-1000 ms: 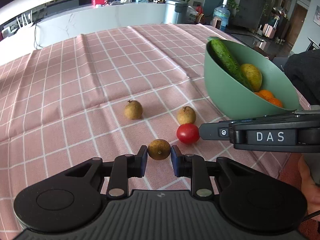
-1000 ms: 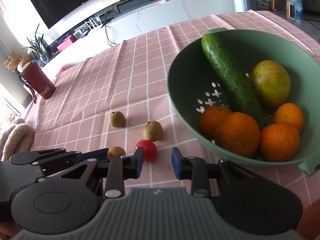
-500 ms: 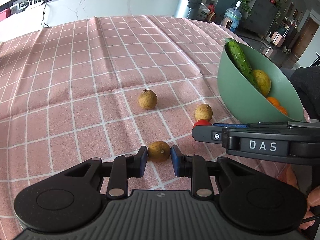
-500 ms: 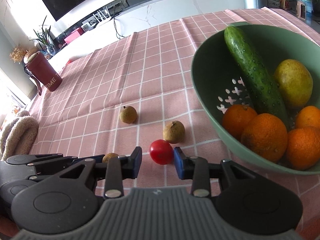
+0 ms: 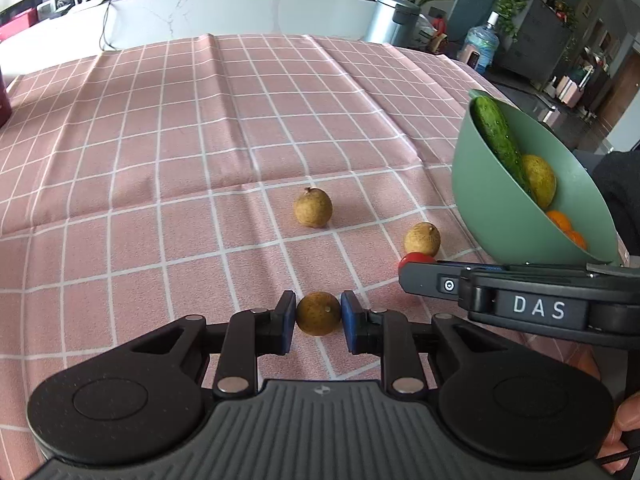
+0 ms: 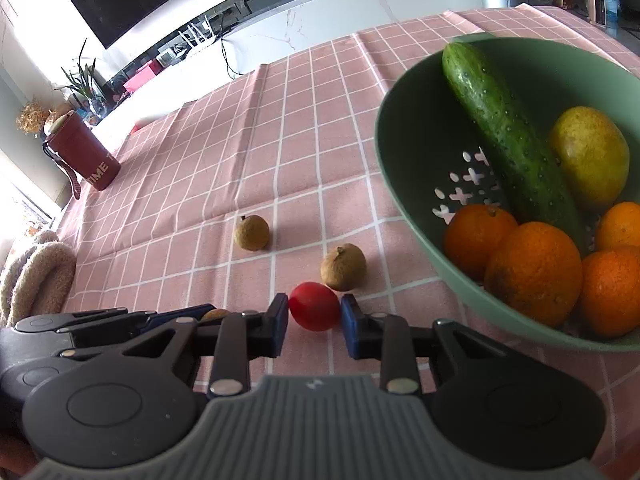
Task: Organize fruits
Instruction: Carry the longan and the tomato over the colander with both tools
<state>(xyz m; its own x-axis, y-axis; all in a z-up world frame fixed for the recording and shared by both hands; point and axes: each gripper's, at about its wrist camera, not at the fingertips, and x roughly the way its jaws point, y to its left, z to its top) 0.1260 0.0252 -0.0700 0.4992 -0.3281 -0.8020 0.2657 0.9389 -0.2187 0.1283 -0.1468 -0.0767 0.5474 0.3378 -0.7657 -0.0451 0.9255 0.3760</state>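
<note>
Both hands are at the picking-up step. The left hand-held gripper [image 5: 319,314] is closed on a small brown fruit [image 5: 318,313], with a blue pad pressing on each side of it, and the fruit sits low over the pink checked cloth [image 5: 200,160] on the counter. The right hand-held gripper [image 6: 314,313] has just been closing, and now its two pads hug a little red tomato [image 6: 314,311], which also sits right by the cloth. Two more brown fruits are not picked up yet: one [image 6: 251,232] lies out on the cloth by itself, and the other [image 6: 343,267] lies just behind the tomato, near the green bowl [image 6: 404,168]. The bowl stands to the right and already holds a cucumber [image 6: 504,132], a yellow-green fruit [image 6: 588,156] and some oranges [image 6: 532,272]. Next, I think each hand should lift its fruit up, carry it over the bowl's rim, and let go gently inside. The squeeze should stay soft, because the tomato could squash. The two grippers are very close together, so they should go one at a time and not bump.
</note>
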